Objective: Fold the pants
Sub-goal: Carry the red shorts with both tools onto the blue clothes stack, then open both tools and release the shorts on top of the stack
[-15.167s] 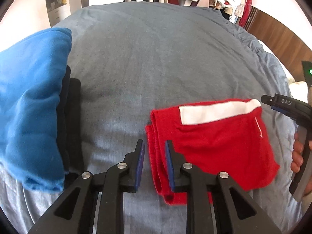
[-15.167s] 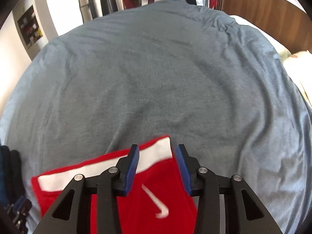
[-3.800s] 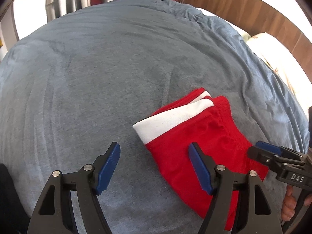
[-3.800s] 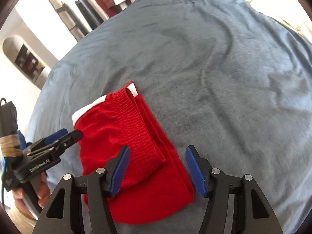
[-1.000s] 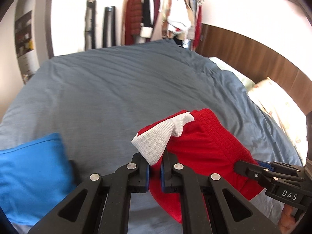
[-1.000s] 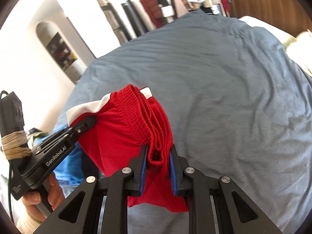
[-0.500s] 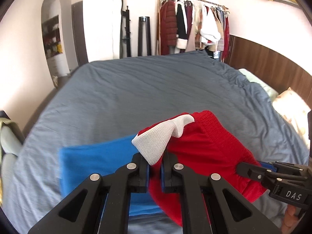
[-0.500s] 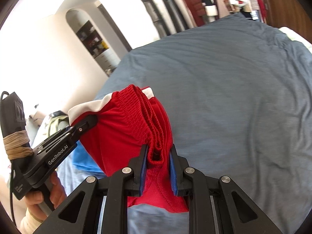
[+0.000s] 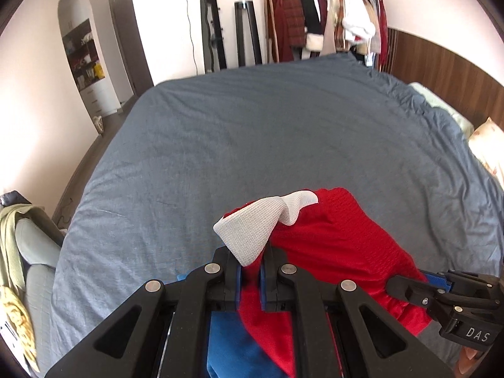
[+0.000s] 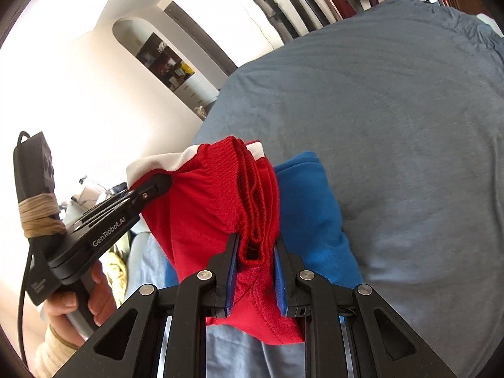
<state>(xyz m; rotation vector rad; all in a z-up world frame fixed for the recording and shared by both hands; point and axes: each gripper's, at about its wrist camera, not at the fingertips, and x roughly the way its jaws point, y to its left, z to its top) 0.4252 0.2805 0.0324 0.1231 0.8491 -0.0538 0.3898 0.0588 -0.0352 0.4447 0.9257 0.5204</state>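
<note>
Pinching folded red shorts (image 9: 334, 245) (white stripe up), left gripper (image 9: 250, 278) and right gripper (image 10: 253, 272) both clamped, above blue garment (image 10: 312, 208) on bed (image 9: 252, 145)

Ahead of my tool I've got a wide bed under a wrinkled slate-blue cotton cover (image 9: 267, 145). Beyond it, a rail of hanging coats and shirts (image 9: 327, 15) against a pale pink wall (image 9: 163, 15). Off left, an arched recessed shelf niche (image 9: 83, 53); off right, dark wooden panelling (image 9: 441, 72). Daylight's bright throughout.
</note>
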